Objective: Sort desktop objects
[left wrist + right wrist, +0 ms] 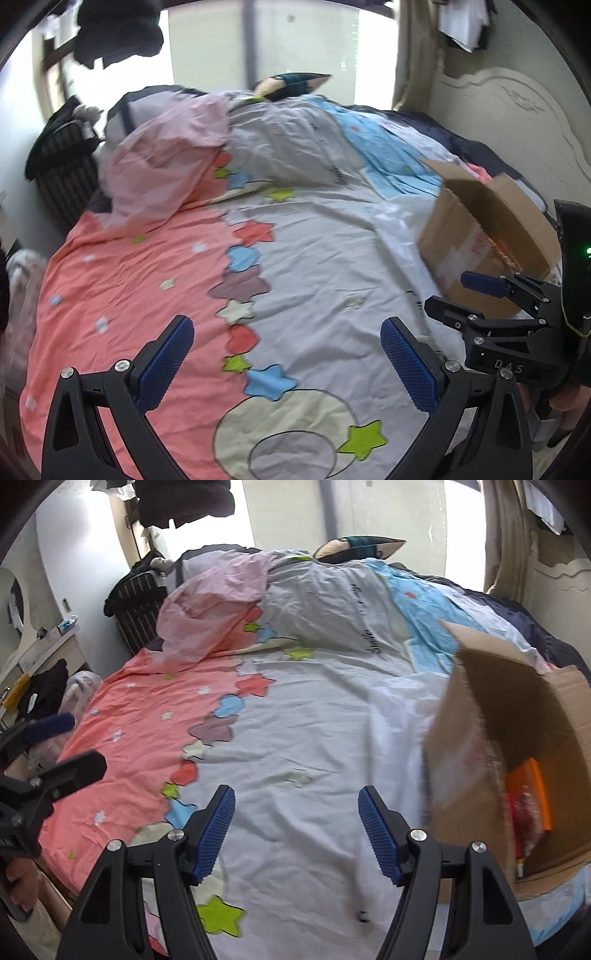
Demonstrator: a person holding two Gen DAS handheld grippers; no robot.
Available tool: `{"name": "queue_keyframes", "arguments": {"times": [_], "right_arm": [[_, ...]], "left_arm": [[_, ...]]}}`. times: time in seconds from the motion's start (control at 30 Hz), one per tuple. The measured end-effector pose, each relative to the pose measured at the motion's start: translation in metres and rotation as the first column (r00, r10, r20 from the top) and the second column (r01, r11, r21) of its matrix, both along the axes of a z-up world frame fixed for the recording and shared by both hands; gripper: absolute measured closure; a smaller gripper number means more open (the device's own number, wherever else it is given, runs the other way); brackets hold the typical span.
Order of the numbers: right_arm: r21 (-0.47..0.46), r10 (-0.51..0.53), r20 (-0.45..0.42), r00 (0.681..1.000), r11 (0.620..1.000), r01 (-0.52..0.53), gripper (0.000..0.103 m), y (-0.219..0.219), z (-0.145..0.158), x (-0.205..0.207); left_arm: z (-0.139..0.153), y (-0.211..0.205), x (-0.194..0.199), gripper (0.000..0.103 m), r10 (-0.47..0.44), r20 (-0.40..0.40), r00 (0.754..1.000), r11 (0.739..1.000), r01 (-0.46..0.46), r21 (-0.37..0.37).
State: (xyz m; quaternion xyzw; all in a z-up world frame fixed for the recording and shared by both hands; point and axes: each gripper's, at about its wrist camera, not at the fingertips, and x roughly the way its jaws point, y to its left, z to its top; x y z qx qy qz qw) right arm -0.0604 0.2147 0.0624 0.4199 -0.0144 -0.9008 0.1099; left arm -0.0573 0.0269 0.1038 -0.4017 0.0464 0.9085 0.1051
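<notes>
Nearest to us, our left gripper [288, 360] hangs over the star-print bedspread [303, 266] with its jaws spread wide and nothing between them. Our right gripper [296, 830] does the same over the pale half of the cover, jaws well apart, empty.

Out at three o'clock in the right wrist view sits the cardboard box [476, 760], resting on the bedspread with its flaps up and its mouth open toward us and upward. Inside, against the far wall, we make out an orange flat item [532, 790] standing on edge, with something red and patterned just beside it; we cannot tell what either is. The orange piece seems to have its long axis running up and down, tilted a little.

We judge the box light and fairly stiff along its walls, floppy at the flaps, so a pinch on a wall edge near a corner would hold better than a flap. The orange item looks thin and rigid, best taken by its top edge.

Farther off at twelve o'clock, a crumpled pink sheet [166, 166] and a pillow [291, 85] lie at the bed's far end.
</notes>
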Motion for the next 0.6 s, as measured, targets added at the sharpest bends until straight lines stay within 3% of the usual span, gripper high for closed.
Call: {"name": "queue_keyframes", "arguments": {"times": [0.6], "right_arm": [[0.004, 0.056, 0.016, 0.998, 0.998, -0.056, 0.038, -0.079, -0.015, -0.012]], "left_arm": [[-0.041, -0.072, 0.001, 0.0, 0.136, 0.065, 0.989, 0.989, -0.14, 0.05]]}}
